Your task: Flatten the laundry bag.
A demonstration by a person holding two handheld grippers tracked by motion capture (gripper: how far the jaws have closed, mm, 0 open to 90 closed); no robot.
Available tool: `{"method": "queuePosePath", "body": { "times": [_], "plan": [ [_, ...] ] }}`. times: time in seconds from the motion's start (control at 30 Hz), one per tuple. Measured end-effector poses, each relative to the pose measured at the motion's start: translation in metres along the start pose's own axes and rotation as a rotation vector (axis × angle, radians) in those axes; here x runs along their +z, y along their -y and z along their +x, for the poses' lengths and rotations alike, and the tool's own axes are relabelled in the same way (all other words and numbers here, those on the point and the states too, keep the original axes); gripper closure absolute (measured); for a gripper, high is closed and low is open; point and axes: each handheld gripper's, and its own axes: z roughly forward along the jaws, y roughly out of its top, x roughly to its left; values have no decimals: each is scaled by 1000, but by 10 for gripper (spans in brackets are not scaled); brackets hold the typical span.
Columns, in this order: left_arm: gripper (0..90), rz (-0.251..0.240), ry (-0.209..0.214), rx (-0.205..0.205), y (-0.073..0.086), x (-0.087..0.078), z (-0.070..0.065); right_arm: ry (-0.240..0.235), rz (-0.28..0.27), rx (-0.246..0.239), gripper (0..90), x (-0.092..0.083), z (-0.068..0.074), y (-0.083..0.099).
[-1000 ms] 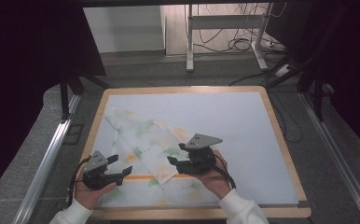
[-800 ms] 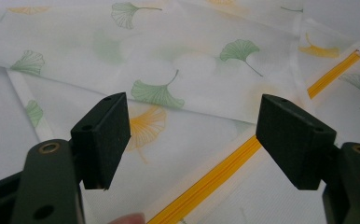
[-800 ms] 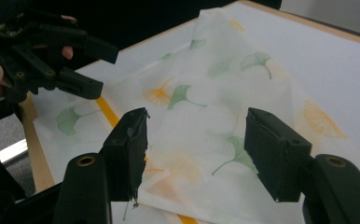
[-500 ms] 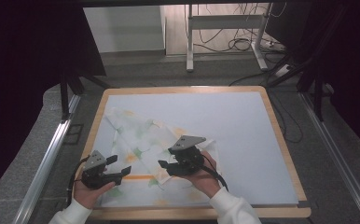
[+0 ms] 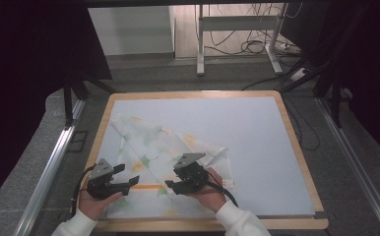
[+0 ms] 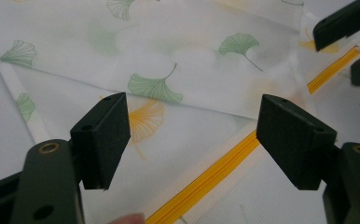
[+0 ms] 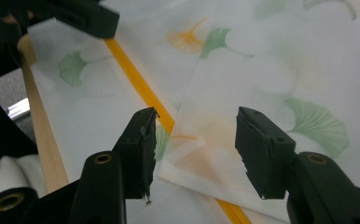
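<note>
A white cloth [image 5: 163, 145] printed with green and orange ginkgo leaves lies partly folded on the left half of the pale blue board [image 5: 257, 142]. A yellow stripe [image 6: 206, 179] runs across it near the front. My left gripper [image 5: 128, 177] rests low over the cloth's front left part, open, with the stripe passing under its jaws [image 6: 194, 140]. My right gripper [image 5: 171, 183] points left toward it and is also open. Its jaws have just been closing, and they straddle a folded edge of the cloth [image 7: 197, 149] without pressing on it.
The board has a wooden rim [image 5: 299, 147]. Metal rails [image 5: 50, 167] run along both sides of the table. Table legs and cables [image 5: 257, 46] are on the floor beyond. The person's white sleeves [image 5: 237, 221] come in at the bottom.
My right gripper has moved left and toward the front edge, sinking closer to the cloth. My left gripper has stayed where it was.
</note>
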Motion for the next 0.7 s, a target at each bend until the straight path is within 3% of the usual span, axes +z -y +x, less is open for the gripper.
{"method": "queuePosePath", "body": {
  "times": [0.27, 0.7],
  "plan": [
    [252, 4, 4, 7, 0, 1, -1, -4, 76, -46, 476, 15, 8, 5],
    [247, 15, 9, 14, 1, 3, -2, 43, 161, -104, 460, 34, 14, 11]
  ]
}}
